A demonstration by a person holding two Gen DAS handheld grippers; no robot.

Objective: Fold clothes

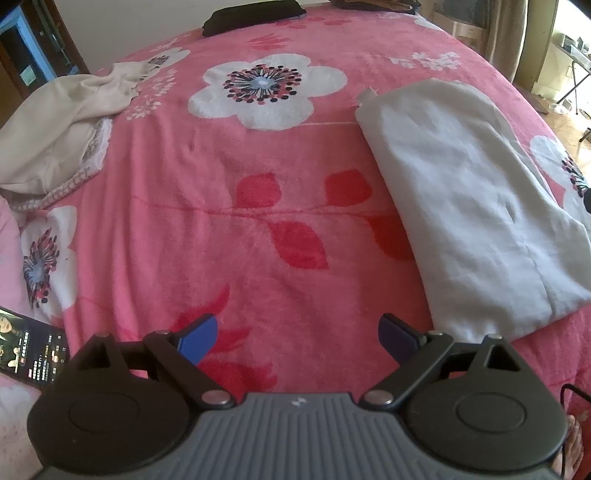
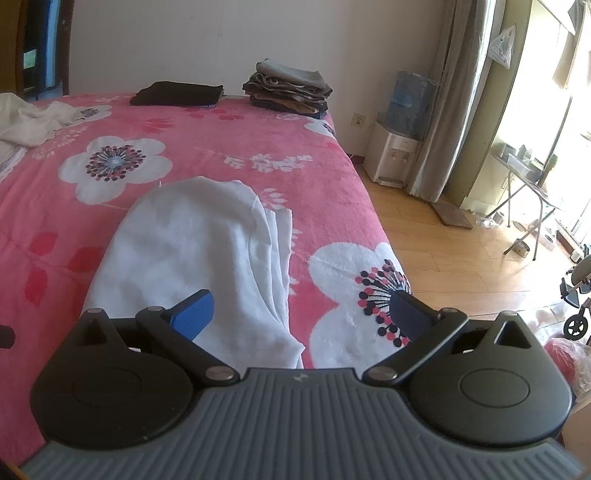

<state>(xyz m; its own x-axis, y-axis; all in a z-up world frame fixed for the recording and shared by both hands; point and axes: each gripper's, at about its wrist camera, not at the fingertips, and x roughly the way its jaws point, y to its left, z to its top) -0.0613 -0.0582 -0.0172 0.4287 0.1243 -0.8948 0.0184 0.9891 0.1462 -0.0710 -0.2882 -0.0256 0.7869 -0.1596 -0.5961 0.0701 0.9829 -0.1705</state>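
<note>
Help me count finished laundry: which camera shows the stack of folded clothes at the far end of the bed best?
The right wrist view: the stack of folded clothes stands whole at the bed's far corner, its layers visible beside a folded black garment. The left wrist view catches only the stack's dark bottom edge, cut off by the frame's top.

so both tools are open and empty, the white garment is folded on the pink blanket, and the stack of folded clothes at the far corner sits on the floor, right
Not quite. The stack of folded clothes sits on the bed's far corner, on the pink blanket, not on the floor; the right wrist view shows it. The rest holds: left tool and right tool are open and empty, and the white garment lies folded on the blanket.
</note>
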